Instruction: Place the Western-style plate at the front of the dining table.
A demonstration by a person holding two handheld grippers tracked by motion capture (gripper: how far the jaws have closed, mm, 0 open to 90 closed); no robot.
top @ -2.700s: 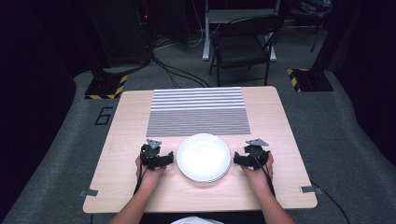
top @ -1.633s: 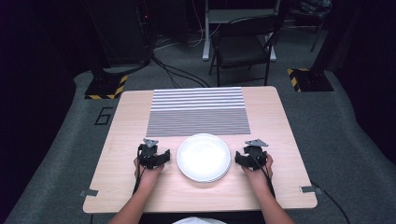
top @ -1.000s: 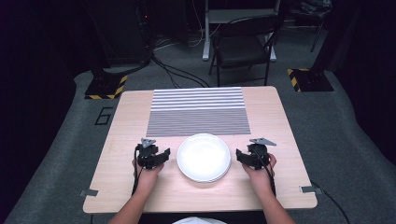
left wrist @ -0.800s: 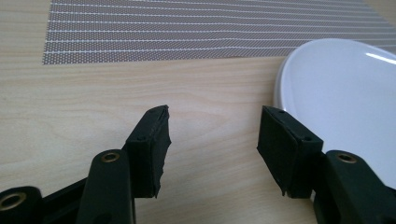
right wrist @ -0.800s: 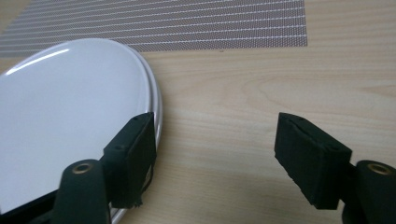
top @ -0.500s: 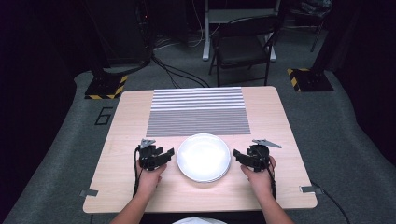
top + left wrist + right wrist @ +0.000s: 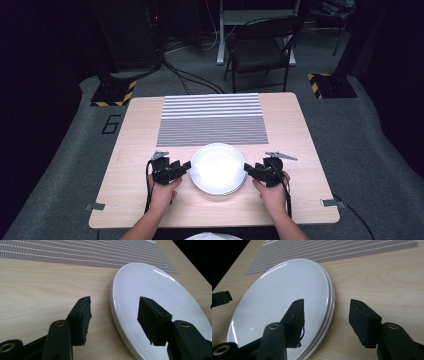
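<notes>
The stack of round white glossy plates (image 7: 218,168) lies low in the middle of the high view, on the light wooden table (image 7: 140,130) just below the grey-and-white striped placemat (image 7: 212,119). The left gripper (image 7: 186,165) straddles the stack's left rim with its jaws spread, one pad over the plate face and one over bare wood, neither pressing; its jaws have just been closing slightly. The right gripper (image 7: 247,169) mirrors this at the right rim, its jaws also spread and just now closing, with the rim between them but not yet pinched. The likeliest trouble is a slip: the glaze is smooth and the rim thin, so pads closing near the very edge could skate off. In the right gripper view the rim (image 7: 329,302) shows two layers, so one gripper may pinch both plates and the other only the top one, which would tilt the stack. Uneven timing between the hands could also push the plates sideways across the table, or up against the placemat.
</notes>
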